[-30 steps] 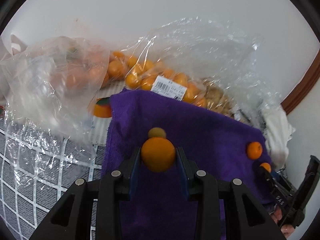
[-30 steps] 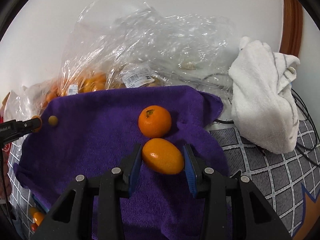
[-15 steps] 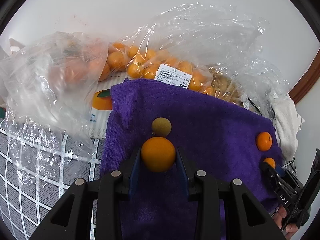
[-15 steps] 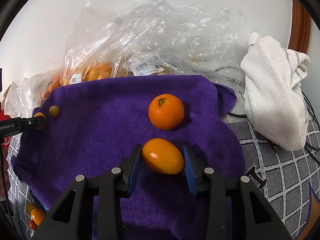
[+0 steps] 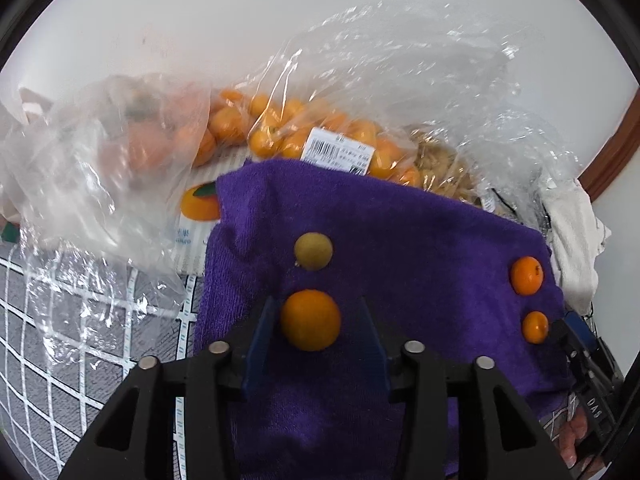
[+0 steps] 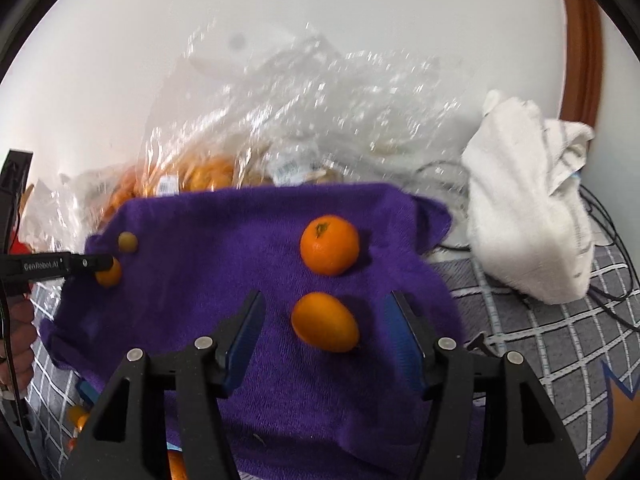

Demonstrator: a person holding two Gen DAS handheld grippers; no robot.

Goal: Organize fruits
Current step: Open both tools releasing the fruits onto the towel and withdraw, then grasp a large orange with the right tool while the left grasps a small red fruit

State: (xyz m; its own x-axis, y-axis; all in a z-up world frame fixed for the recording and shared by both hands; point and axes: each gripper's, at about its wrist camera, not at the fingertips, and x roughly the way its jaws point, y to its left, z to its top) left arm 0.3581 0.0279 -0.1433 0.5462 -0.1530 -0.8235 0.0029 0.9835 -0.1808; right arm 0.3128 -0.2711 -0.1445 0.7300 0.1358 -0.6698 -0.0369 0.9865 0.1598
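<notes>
A purple towel point(image 5: 400, 240) lies on the table; it also shows in the right wrist view point(image 6: 224, 256). My left gripper point(image 5: 316, 328) is open around a round orange kumquat point(image 5: 310, 319) resting on the towel, with a yellow-green fruit point(image 5: 313, 251) just beyond it. My right gripper point(image 6: 324, 320) is open wide around an oval kumquat point(image 6: 324, 321) on the towel, below a tangerine point(image 6: 329, 245). The left gripper point(image 6: 100, 266) shows at the towel's left edge in the right wrist view.
Clear plastic bags of oranges point(image 5: 320, 136) lie behind the towel against the wall, one more bag point(image 5: 100, 168) at the left. A white cloth point(image 6: 524, 208) and cables point(image 6: 608, 240) lie at the right. The table has a grey grid cover point(image 6: 560, 332).
Both grippers have opened and let go of their kumquats, which now lie on the towel. Both grippers have drawn back a little.
</notes>
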